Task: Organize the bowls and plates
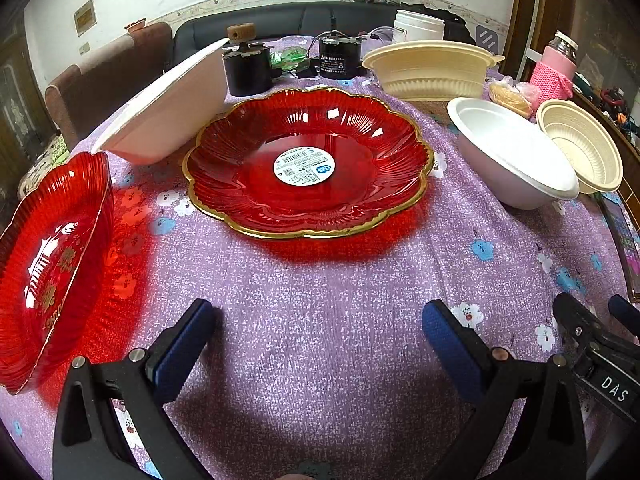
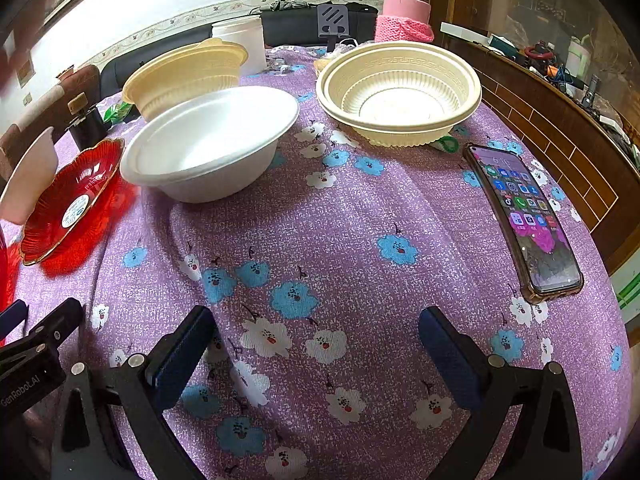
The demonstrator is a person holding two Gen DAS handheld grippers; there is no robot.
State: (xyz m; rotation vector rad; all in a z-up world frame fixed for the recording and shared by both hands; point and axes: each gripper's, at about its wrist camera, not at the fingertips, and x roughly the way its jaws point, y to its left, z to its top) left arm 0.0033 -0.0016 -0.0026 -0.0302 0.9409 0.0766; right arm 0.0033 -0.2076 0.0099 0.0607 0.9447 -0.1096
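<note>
The left gripper hovered low over the purple floral tablecloth with its fingers spread wide and nothing between them; the right gripper hung likewise, fingers apart and empty. No item was in hand, so the task appeared to stand at its opening step, the selection of a first piece. The gold-rimmed red plate lay flat directly ahead of the left gripper; a second red plate lay to its left, near the table edge; a white bowl beyond it seemed tipped on its side, though fisheye distortion made this uncertain. Ahead of the right gripper sat a white foam bowl, a cream ribbed bowl and another cream bowl further back; a phone lay well to the right. The next move probably called for gripping one rim and nesting like with like, keeping clear of the phone.
</note>
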